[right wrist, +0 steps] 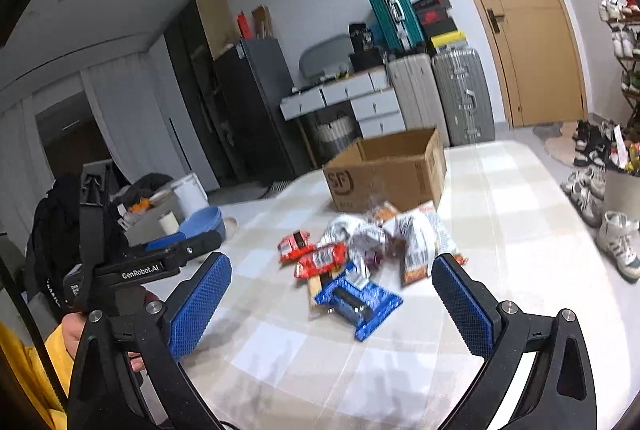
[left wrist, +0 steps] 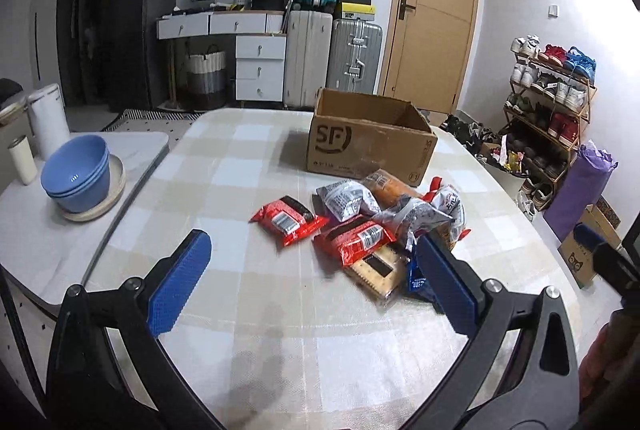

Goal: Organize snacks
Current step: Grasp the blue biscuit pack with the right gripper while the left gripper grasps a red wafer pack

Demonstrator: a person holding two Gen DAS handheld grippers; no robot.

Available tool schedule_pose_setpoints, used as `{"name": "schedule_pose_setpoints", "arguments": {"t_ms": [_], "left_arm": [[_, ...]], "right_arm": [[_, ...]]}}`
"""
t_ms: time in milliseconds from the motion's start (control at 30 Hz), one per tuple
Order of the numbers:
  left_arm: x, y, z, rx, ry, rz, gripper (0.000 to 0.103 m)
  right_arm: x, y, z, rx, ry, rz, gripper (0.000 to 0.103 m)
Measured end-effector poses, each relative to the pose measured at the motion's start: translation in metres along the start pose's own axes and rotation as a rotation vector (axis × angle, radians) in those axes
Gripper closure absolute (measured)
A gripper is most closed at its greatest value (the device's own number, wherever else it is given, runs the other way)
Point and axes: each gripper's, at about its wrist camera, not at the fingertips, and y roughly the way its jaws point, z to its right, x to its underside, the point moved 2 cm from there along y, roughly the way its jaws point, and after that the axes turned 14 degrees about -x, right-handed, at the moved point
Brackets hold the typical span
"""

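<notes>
A pile of snack packets lies mid-table in front of an open cardboard box [left wrist: 370,146] [right wrist: 390,174]. In it are two red packets [left wrist: 286,220] [left wrist: 354,238], silver-grey packets [left wrist: 346,200], an orange packet [left wrist: 390,188], a cracker pack [left wrist: 376,272] and a blue packet [right wrist: 358,304]. My left gripper [left wrist: 316,250] hovers open above the table, just short of the pile, with nothing between its fingers. My right gripper [right wrist: 332,268] is open too, near the blue packet, also holding nothing. The left gripper [right wrist: 180,250] shows at the left of the right wrist view.
A checked cloth covers the table [left wrist: 280,330]. Stacked blue bowls [left wrist: 78,174] on a plate, a white cup and a white canister stand on a side table at left. Suitcases, drawers and a door are behind; a shoe rack [left wrist: 552,102] stands at right.
</notes>
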Motion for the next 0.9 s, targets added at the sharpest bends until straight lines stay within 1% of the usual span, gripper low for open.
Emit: {"name": "schedule_pose_setpoints", "arguments": {"t_ms": [100,233,400,467,533,667,700,767,800,900], "left_arm": [[0.003,0.013,0.007,0.001,0.009,-0.024,0.000],[0.015,0.036,0.015,0.013,0.019,-0.076,0.000],[0.031,0.068,0.029,0.026,0.036,-0.142,0.000],[0.037,0.081,0.033,0.032,0.034,-0.168,0.000],[0.042,0.096,0.038,0.041,0.038,-0.196,0.000],[0.049,0.116,0.044,0.047,0.042,-0.230,0.000],[0.050,0.119,0.045,0.046,0.041,-0.235,0.000],[0.051,0.129,0.048,0.047,0.039,-0.245,0.000],[0.051,0.132,0.049,0.045,0.039,-0.247,0.000],[0.051,0.142,0.051,0.046,0.036,-0.262,0.001]], "right_arm": [[0.007,0.015,0.008,0.013,0.024,-0.049,0.001],[0.019,0.046,0.028,0.021,0.089,-0.146,0.001],[0.030,0.085,0.049,-0.007,0.140,-0.252,0.001],[0.030,0.102,0.054,-0.010,0.129,-0.299,0.001],[0.030,0.118,0.058,0.017,0.101,-0.346,0.001],[0.029,0.145,0.065,0.014,0.084,-0.411,0.001],[0.030,0.152,0.065,0.011,0.076,-0.437,0.002],[0.031,0.162,0.063,-0.004,0.055,-0.463,0.007],[0.031,0.167,0.062,-0.003,0.042,-0.474,0.013],[0.032,0.176,0.060,0.002,0.009,-0.488,0.014]]}}
